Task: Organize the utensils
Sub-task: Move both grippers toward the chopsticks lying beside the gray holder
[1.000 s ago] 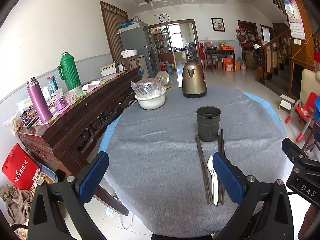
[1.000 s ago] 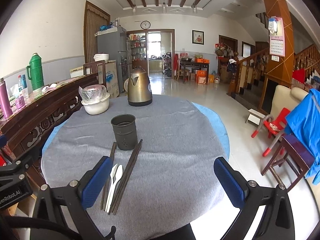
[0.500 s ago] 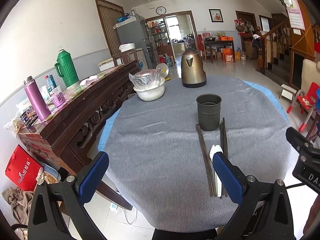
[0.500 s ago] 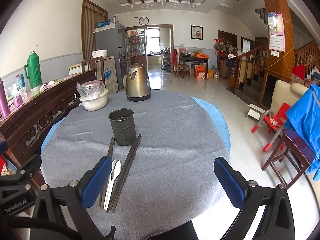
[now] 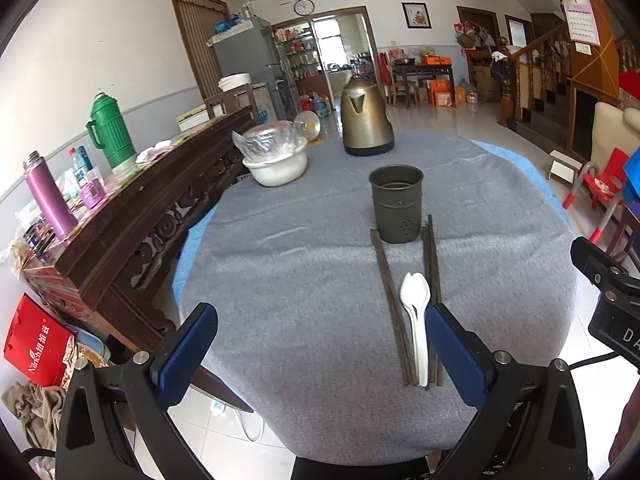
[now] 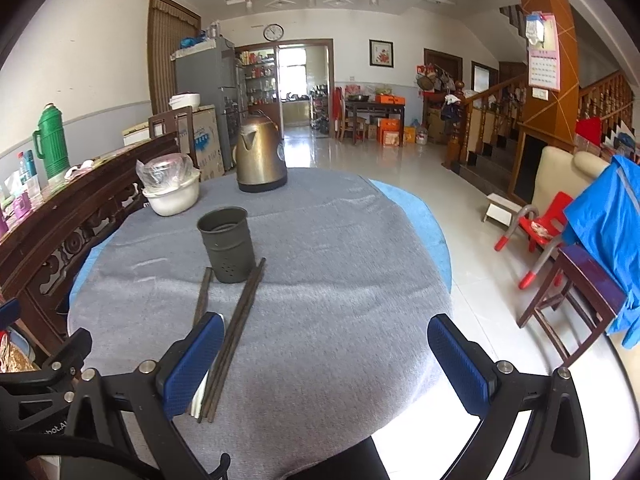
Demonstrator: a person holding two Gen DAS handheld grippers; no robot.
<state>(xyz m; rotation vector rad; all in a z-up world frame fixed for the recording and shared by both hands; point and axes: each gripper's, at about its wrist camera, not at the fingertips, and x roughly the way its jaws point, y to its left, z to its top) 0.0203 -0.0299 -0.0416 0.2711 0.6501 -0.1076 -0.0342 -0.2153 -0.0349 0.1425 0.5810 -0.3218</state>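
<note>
Left wrist view puts the utensils right of centre: two white spoons [image 5: 416, 320] lie stacked, bowls pointing toward the top of the frame, between dark chopsticks [image 5: 390, 304] on their left and a second set just to their right. All of them lie flat on the grey tablecloth [image 5: 288, 280], handles reaching toward the bottom of the frame. Just above them stands the dark green utensil holder [image 5: 396, 204], upright and open-topped, with small holes near its base; the upper tips of the chopsticks end just beside its foot on both sides.

The left gripper [image 5: 320, 344] is spread wide with nothing between its blue pads, hovering over the near edge of the table; its right-hand pad overlaps the lower part of the right chopsticks. The right gripper [image 6: 320, 360] is likewise spread and empty in the right wrist view, where its left-hand pad covers most of the spoons, so only a white sliver shows below it; whether that pad touches them I cannot tell.

Farther up the frame, a bronze kettle [image 5: 366, 120] stands at the table's far edge, and a white bowl [image 5: 276, 166] holding a plastic-wrapped item sits to its left. Along the left side runs a carved wooden sideboard [image 5: 132, 216] carrying a green thermos [image 5: 108, 132] and a purple flask [image 5: 50, 196].
</note>
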